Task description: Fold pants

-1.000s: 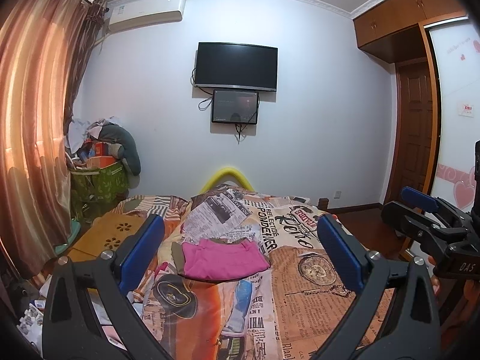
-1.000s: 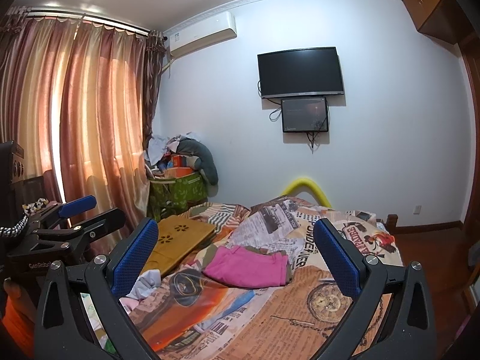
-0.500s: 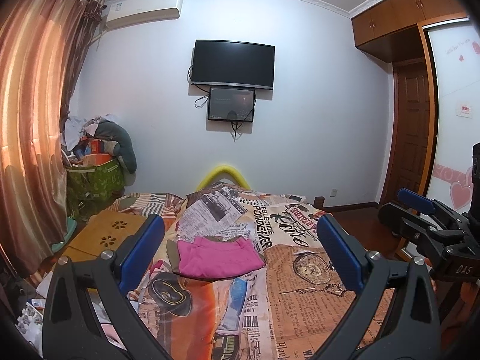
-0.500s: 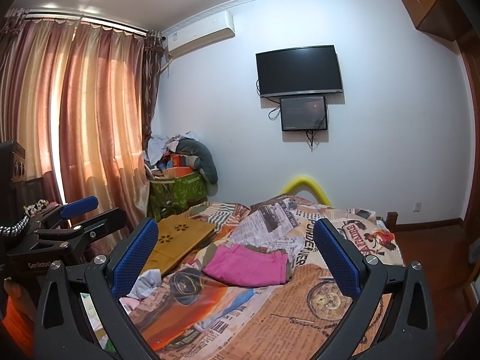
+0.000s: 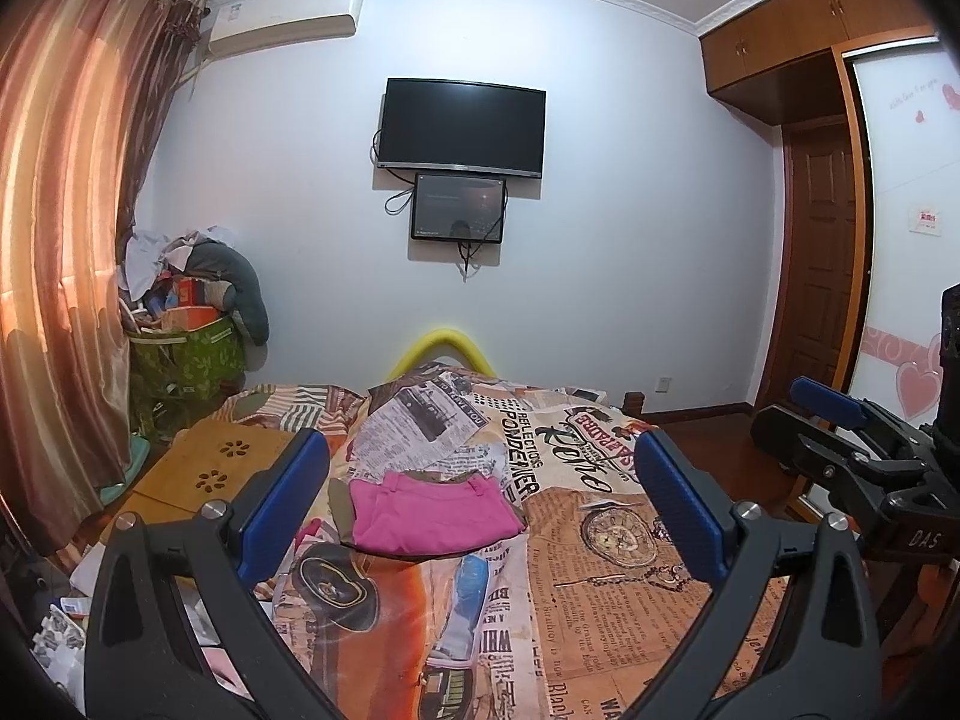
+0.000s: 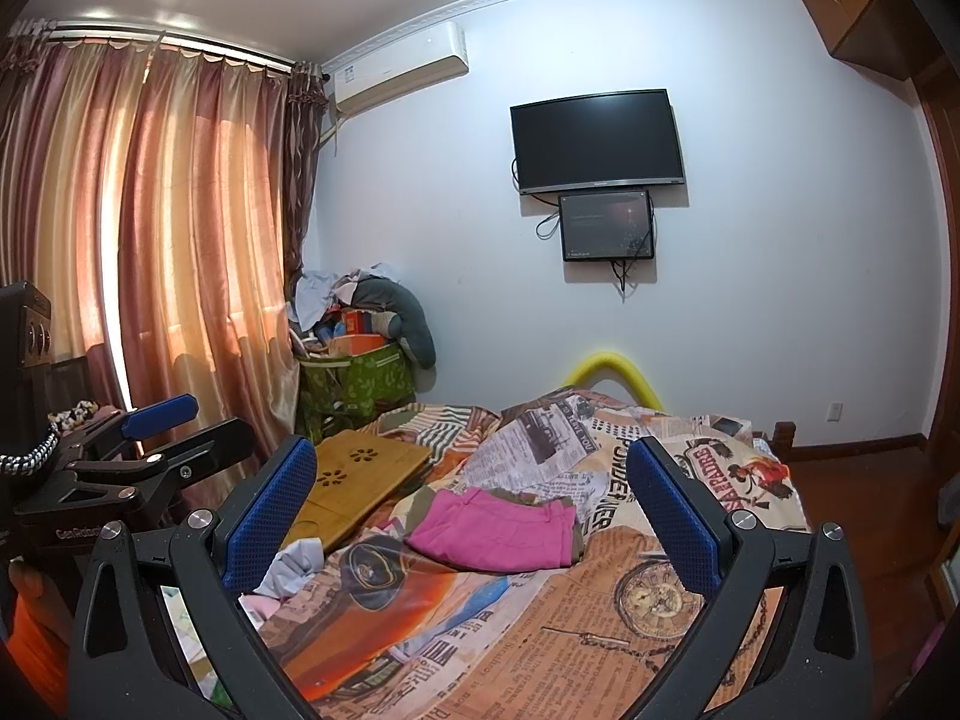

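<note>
The pink pants (image 5: 429,515) lay as a compact folded rectangle on the bed (image 5: 630,606), toward its far end near the bamboo lap desk (image 6: 360,480). The folding looked finished. Both the left gripper (image 5: 480,504) and right gripper (image 6: 474,510) hung wide, empty, well short of the cloth; any next move would only need tidying.

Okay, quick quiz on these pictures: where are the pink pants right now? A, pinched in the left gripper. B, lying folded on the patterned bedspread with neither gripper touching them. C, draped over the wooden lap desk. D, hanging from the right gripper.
B: the pink pants lie folded flat on the bedspread, beyond the left gripper and the right gripper, both wide open and holding nothing.
</note>
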Tool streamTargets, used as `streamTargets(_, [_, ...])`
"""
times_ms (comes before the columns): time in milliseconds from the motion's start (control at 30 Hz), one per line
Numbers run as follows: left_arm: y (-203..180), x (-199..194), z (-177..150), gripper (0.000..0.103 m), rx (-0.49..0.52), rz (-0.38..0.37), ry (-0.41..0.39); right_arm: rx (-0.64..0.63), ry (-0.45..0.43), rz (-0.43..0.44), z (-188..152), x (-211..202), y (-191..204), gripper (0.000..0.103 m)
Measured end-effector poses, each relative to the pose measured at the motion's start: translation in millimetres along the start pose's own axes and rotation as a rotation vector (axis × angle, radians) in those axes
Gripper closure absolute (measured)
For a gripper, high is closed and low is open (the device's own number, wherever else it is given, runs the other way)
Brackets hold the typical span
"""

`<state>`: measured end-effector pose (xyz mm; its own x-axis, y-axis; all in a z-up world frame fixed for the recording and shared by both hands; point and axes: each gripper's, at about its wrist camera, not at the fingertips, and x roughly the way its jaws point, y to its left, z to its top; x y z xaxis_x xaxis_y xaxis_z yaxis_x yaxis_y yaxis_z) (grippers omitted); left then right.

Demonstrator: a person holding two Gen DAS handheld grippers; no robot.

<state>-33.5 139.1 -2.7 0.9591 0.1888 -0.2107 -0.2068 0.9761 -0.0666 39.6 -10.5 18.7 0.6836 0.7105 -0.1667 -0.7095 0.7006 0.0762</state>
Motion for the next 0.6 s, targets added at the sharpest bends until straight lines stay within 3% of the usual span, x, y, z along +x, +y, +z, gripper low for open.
streamTargets(300, [0.7,3.5,2.6,0.000,0.011,-0.044,0.020,0.003,-0.002,0.000,-0.7,-0.1,0.0,0.000])
streamTargets(600, [1.1,3.2,1.0,0.000,0.006,-0.032,0.016,0.003,0.001,0.001,0.0,-1.5,0.7,0.000])
